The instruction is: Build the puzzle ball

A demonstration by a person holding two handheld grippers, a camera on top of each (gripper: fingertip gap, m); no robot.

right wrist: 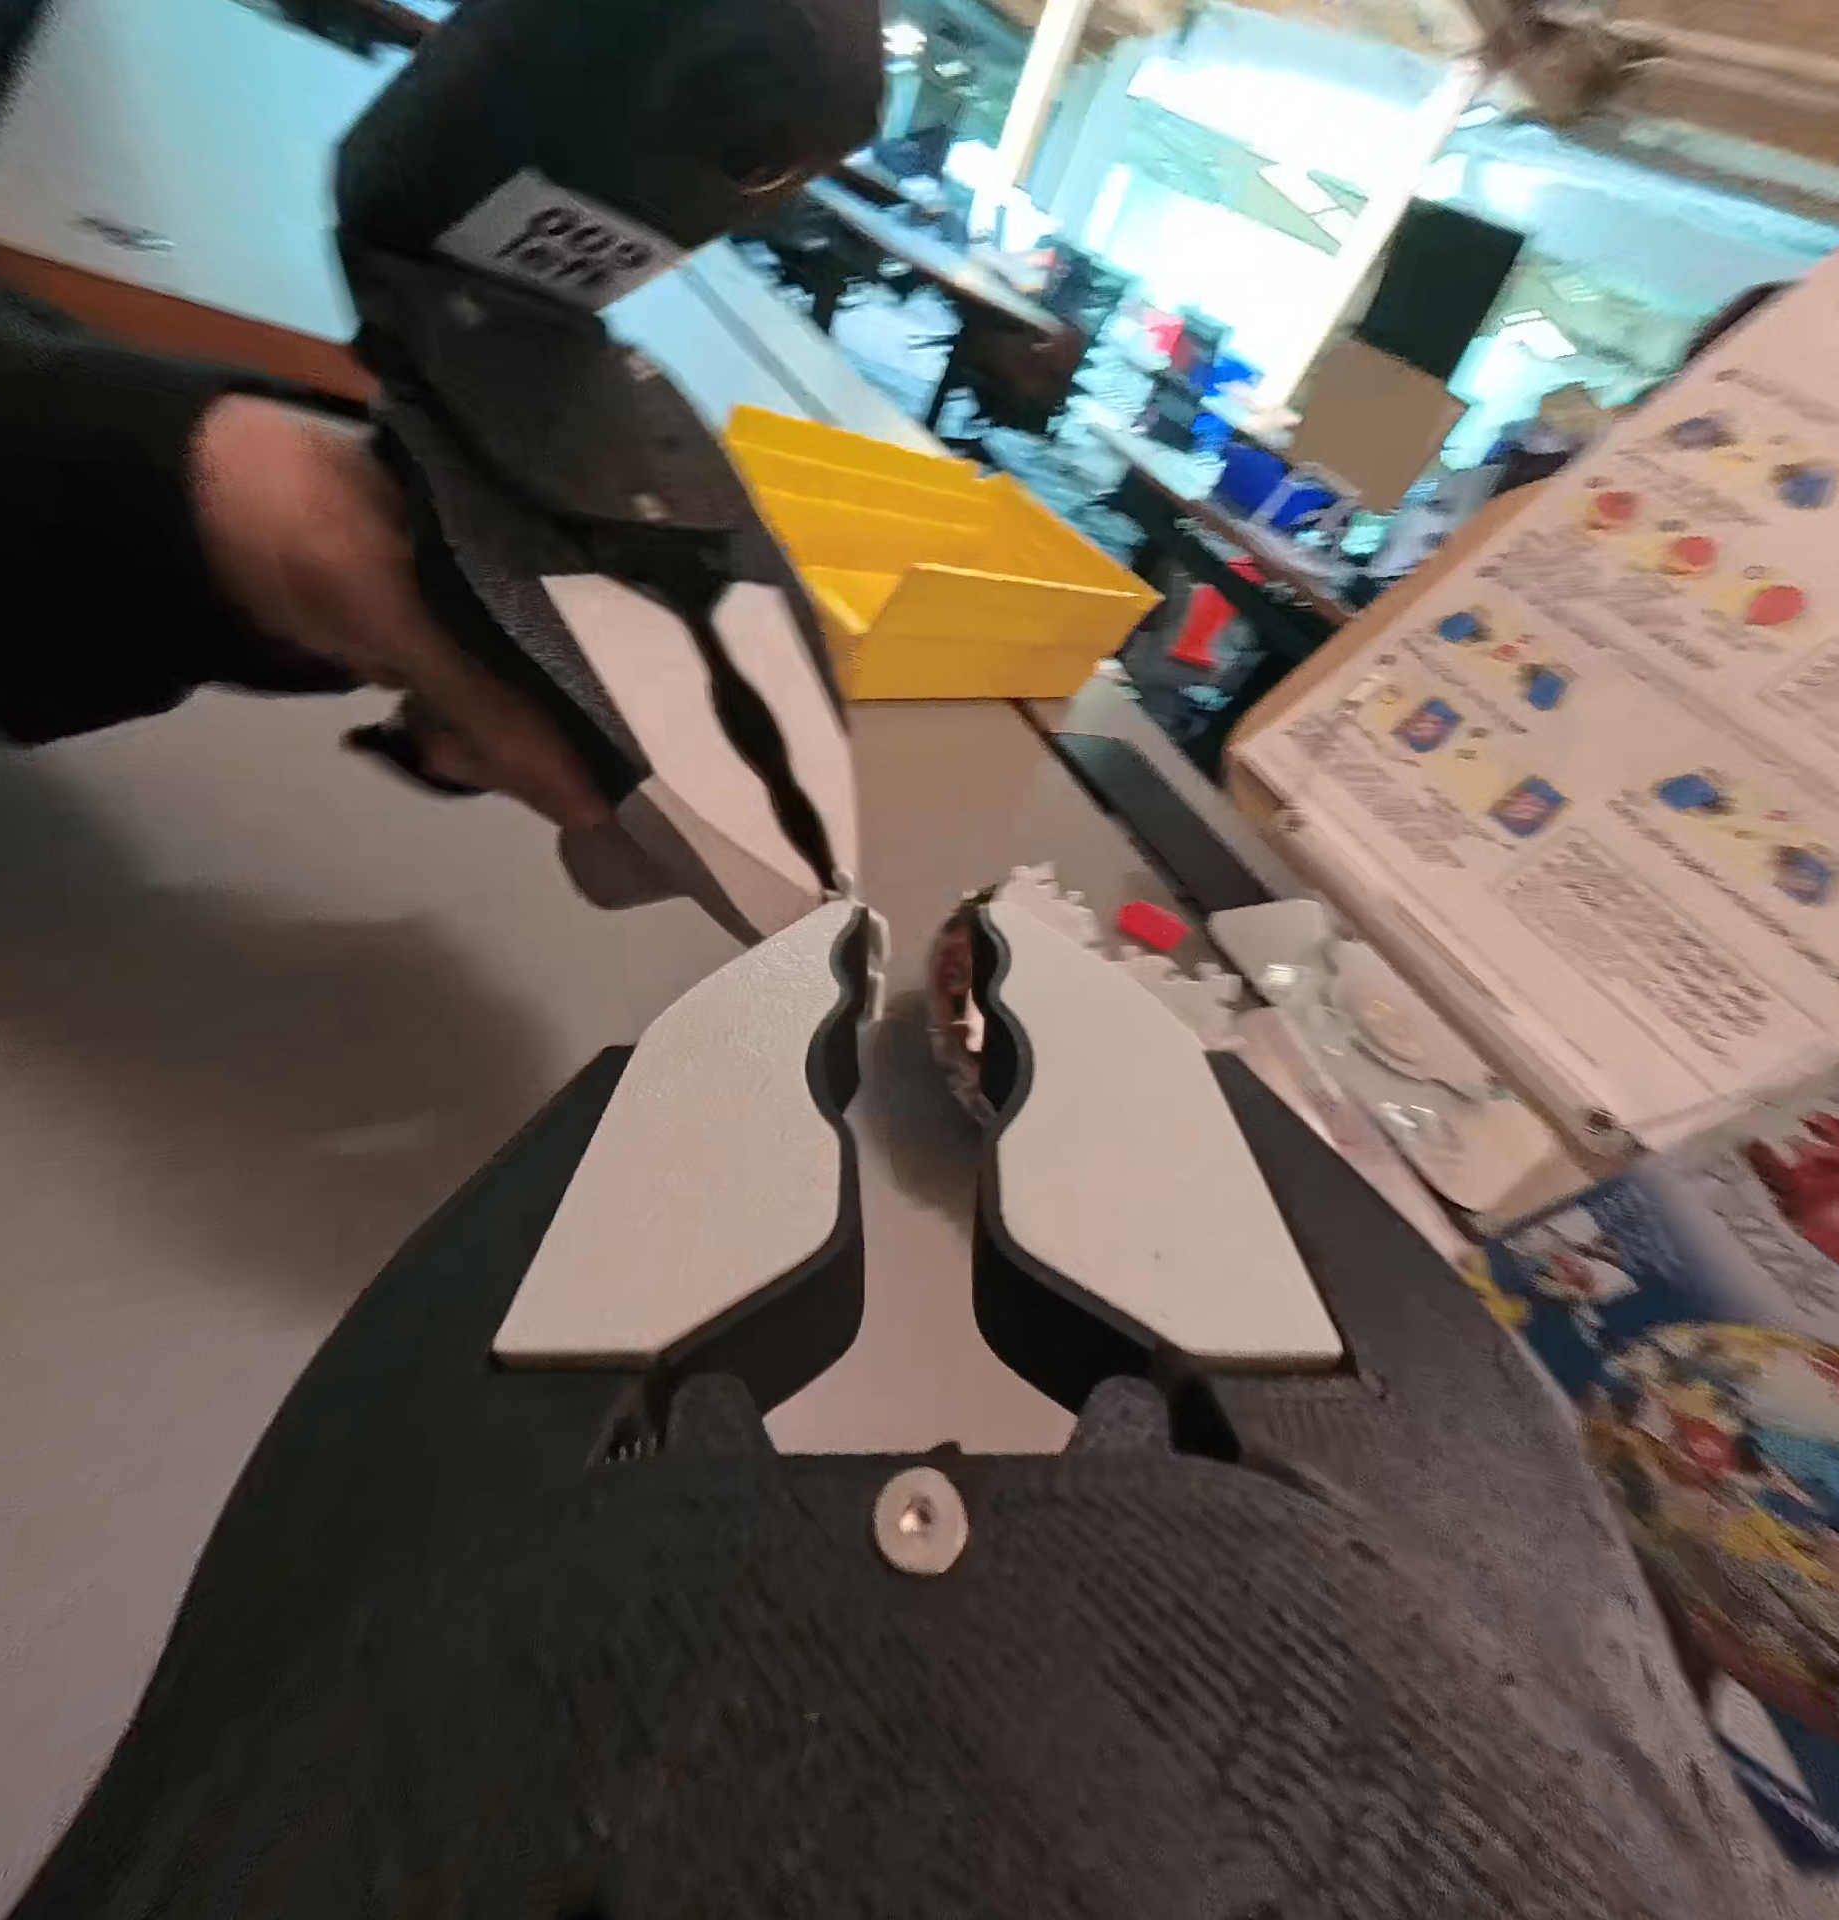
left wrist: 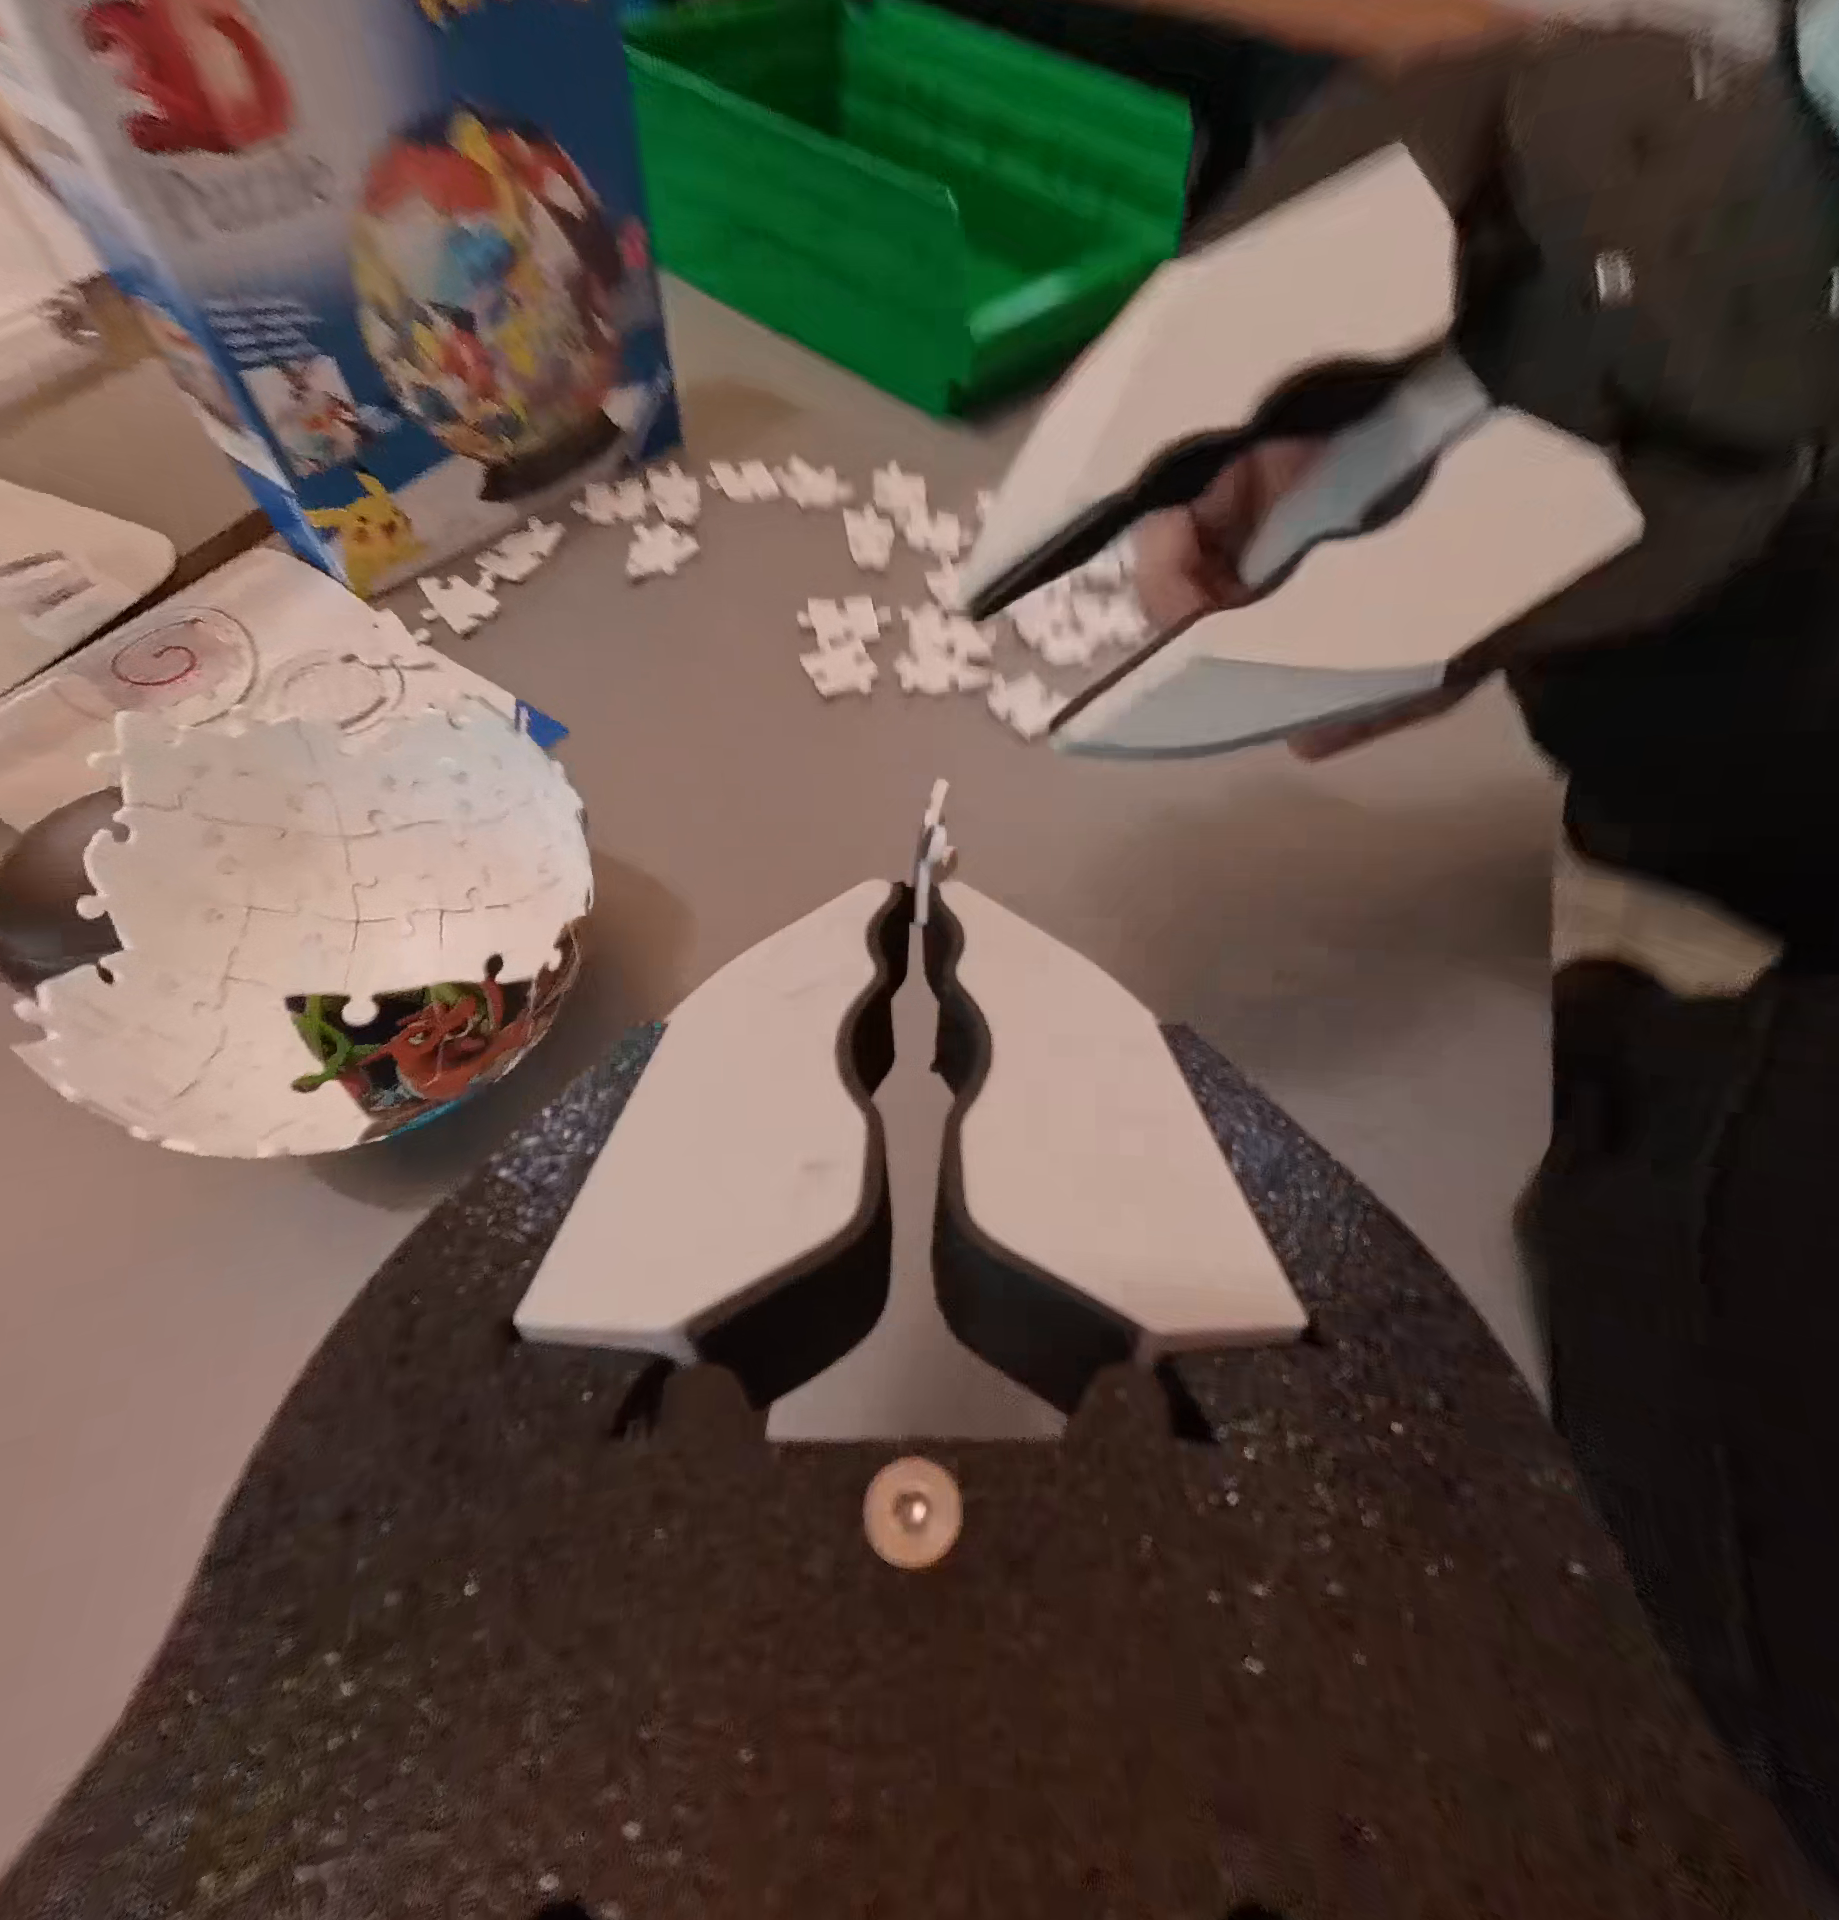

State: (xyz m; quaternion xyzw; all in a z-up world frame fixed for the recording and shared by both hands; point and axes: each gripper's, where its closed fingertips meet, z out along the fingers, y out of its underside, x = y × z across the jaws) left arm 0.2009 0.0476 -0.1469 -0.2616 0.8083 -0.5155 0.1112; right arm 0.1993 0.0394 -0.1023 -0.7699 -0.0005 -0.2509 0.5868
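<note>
Cardboard-thin and light, the puzzle piece point(left wrist: 934, 852) I hold in the left tool point(left wrist: 920, 904) stands edge-on between the closed tips, pinched by its lower edge; I judge it stiff enough to push into place but easy to twist or lose if the grip slips. The half-built puzzle ball point(left wrist: 312, 925) sits on its dark stand point(left wrist: 32, 914) on the grey worktop point(left wrist: 1102, 1039), to the left of my left tool, white inner face up with a patch of printed colour showing low down. It looks like a fragile shell, best steadied at the built rim rather than squeezed. Loose white pieces point(left wrist: 894, 582) lie scattered farther back, near the printed box point(left wrist: 395, 281) and a green bin point(left wrist: 894, 197). My right tool point(right wrist: 920, 925) is narrowly parted, and I cannot tell for sure whether it touches anything; its left tip lies just beside the left tool's tips and the piece, while the ball's jagged edge point(right wrist: 1102, 925) shows behind its right finger. A yellow bin point(right wrist: 956, 582) stands beyond, and an instruction sheet point(right wrist: 1580, 769) lies to the right.
</note>
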